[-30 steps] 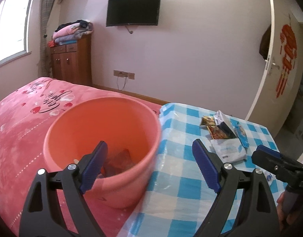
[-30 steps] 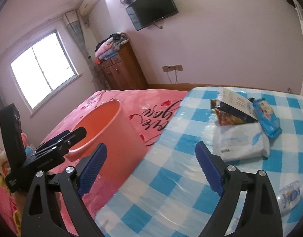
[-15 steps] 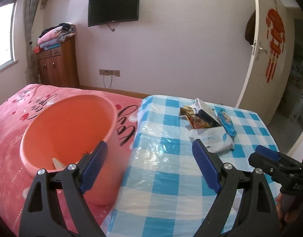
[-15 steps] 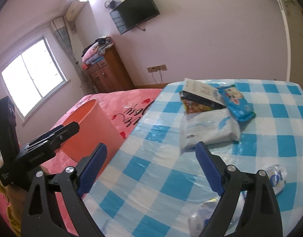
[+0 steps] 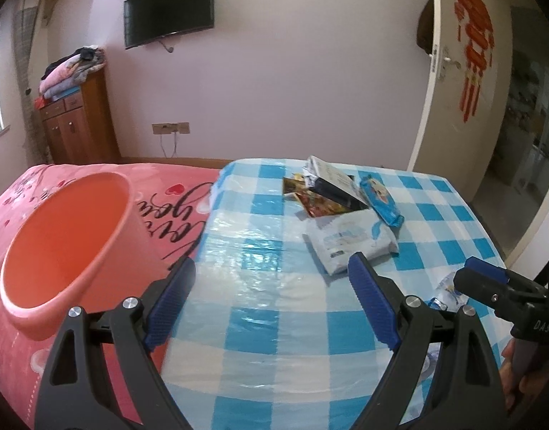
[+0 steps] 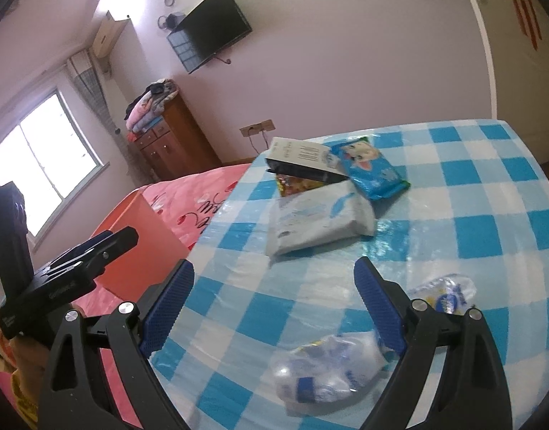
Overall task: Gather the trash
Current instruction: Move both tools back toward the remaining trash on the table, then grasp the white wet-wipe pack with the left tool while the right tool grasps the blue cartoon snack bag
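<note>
Clearly both tools are empty-handed. In the right wrist view, the right gripper [image 6: 272,304] has its jaws spread wide with nothing between them, hanging over the checked tablecloth [image 6: 482,233]. Just below its blue pads, at the bottom centre of the frame, lies a crumpled clear plastic bottle [image 6: 324,372]; a second squashed bottle [image 6: 443,294] sits behind the right finger, lower right. Further up, near the centre, a white wipes pack [image 6: 317,222] lies under a small heap: a blue snack packet [image 6: 367,172] and a dark box [image 6: 303,165] leaning on a printed wrapper.

The left gripper [image 5: 271,304], seen in its own view, is likewise spread and bare, poised over the cloth's near edge, with the orange bucket [image 5: 63,251] at the left of the frame, standing on the pink bedspread [image 5: 174,200].

Risks, as I judge them: the crushed bottle is slick and springy, so a closing pinch could squirt it sideways off the near edge of the cloth. The plastic cloth looks loose and could be caught by a low fingertip, dragging the heap along. The bucket rests on soft bedding, so a careless drop or a nudge from the left tool could tip it. The two tools sit near each other, and reaching for the same bottle would make them collide.
</note>
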